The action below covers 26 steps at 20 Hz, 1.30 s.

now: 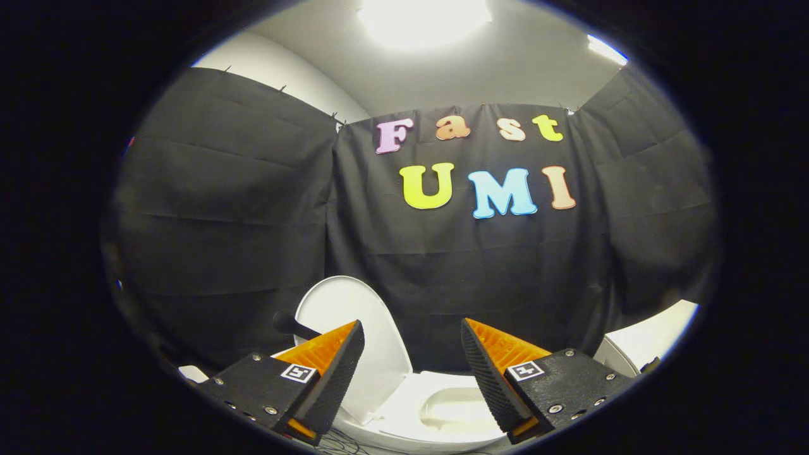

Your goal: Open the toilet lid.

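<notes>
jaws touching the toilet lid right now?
Cannot tell. In the gripper view the open gripper sits before the raised toilet lid, one finger overlapping it, with depth unclear.

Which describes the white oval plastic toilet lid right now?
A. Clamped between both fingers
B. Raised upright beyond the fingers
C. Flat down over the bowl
B: the white oval plastic toilet lid stands raised, the white bowl exposed, the orange-and-black gripper open and empty.

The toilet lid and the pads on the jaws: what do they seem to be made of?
The toilet lid, raised beyond the left jaw, looks like hard white plastic, smooth with a soft sheen; ceramic cannot be ruled out. The pads look like black rubber or foam, matte, with a fine ribbed texture, backed by ridged orange plastic. The gripper is open, jaws apart, holding nothing, above the toilet bowl.
</notes>
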Tool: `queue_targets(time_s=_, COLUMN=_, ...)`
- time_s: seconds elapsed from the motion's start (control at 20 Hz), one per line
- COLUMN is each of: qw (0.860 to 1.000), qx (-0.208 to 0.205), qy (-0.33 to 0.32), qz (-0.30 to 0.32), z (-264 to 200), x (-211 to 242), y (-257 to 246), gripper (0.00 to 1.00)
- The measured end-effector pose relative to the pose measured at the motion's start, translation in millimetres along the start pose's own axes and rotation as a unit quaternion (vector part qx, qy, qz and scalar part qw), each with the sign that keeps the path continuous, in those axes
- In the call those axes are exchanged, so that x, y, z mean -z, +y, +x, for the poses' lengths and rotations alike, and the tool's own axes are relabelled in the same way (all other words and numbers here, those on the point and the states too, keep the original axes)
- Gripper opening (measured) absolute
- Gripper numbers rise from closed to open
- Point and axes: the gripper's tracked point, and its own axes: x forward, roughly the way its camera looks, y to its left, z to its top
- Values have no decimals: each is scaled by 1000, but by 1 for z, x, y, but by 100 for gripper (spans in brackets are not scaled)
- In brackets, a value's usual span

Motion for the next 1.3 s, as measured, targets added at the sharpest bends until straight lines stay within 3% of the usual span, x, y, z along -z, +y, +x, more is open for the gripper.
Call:
queue_targets(time_s=0.4, qw=999, qx=42, qy=-15, qz=-19, z=-38, x=30, y=-64, gripper=94)
queue_targets(time_s=0.7, qw=996, qx=69, qy=19, qz=-45, z=-58, x=72, y=-100, gripper=94)
queue_targets(time_s=1.3, qw=991, qx=112, qy=16, qz=-65, z=-74, x=92, y=-128, gripper=94)
